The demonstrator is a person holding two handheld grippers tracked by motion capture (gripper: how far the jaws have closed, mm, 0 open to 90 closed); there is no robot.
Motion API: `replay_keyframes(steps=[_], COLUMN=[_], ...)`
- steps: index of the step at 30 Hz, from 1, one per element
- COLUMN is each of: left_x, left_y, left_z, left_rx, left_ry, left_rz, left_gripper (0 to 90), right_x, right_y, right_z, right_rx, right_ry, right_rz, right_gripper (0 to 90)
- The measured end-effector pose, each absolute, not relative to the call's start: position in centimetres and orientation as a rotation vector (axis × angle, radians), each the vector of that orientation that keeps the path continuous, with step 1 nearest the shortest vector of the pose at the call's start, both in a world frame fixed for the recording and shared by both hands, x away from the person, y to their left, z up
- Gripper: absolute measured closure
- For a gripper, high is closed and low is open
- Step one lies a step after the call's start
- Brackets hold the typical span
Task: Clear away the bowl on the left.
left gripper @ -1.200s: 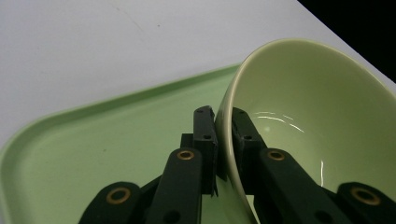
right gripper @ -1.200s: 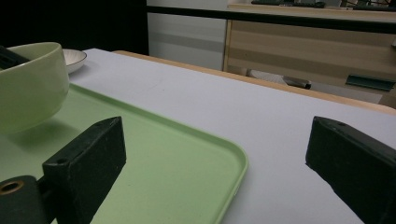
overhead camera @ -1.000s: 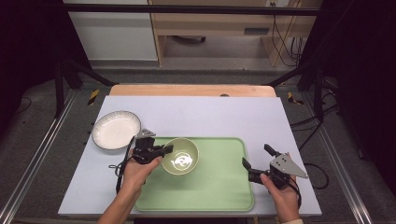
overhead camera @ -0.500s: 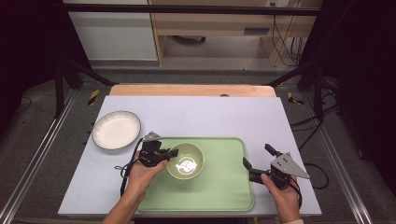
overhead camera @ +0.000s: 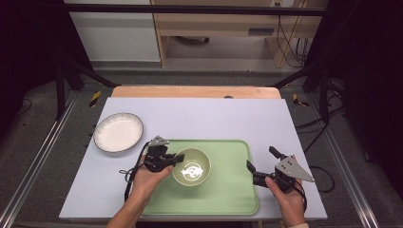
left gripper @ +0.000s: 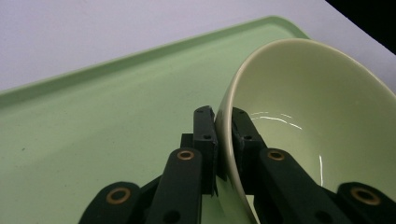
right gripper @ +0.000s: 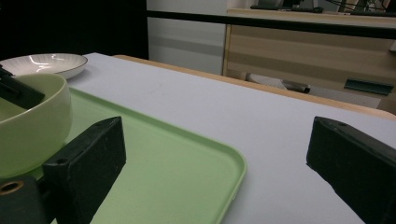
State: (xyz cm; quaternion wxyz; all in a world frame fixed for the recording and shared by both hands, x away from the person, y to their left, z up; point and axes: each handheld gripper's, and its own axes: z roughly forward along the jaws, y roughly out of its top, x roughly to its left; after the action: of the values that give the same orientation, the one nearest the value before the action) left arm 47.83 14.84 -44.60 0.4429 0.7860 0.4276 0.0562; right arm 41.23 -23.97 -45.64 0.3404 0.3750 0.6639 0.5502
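**Bowl gripped at rim over green tray**

Hands come in from the near edge of the tabletop point(overhead camera: 199, 114), each holding a two-jaw gripper. The left gripper point(overhead camera: 177, 159) is clamped on the near-left rim of a pale green bowl point(overhead camera: 191, 166), one jaw inside the wall and one outside, as the left gripper view shows close up, with the bowl point(left gripper: 308, 121) tipped relative to the camera. The bowl is over the left half of a green tray point(overhead camera: 228, 190); whether its base rests on the tray or is lifted cannot be told. The right gripper point(overhead camera: 260, 164) is held at the tray's right edge, jaws spread wide and holding nothing; in the right gripper view the tray's rounded corner point(right gripper: 233, 168) and bare tabletop lie between them, and the bowl point(right gripper: 32, 126) sits at the left.

Farther back and to the left, off the tray, a white plate point(overhead camera: 118, 131) rests on the grey-white tabletop, well apart from the bowl. Beyond the far wooden edge of the tabletop stand a black frame rail point(overhead camera: 190, 8) and light wooden furniture point(overhead camera: 214, 23).
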Motion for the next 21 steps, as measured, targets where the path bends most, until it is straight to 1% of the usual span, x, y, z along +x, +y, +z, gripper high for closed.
replay_keyframes(steps=[21], left_x=[47.9], left_y=[14.06], left_z=[-45.34], left_rx=[1.98], left_ry=[1.062], left_rz=[0.111], left_gripper=[82.9], right_x=[41.25], right_y=[-23.93], right_z=[-45.71], right_rx=[0.972], right_ry=[1.732], right_rz=[1.431], right_gripper=[4.6])
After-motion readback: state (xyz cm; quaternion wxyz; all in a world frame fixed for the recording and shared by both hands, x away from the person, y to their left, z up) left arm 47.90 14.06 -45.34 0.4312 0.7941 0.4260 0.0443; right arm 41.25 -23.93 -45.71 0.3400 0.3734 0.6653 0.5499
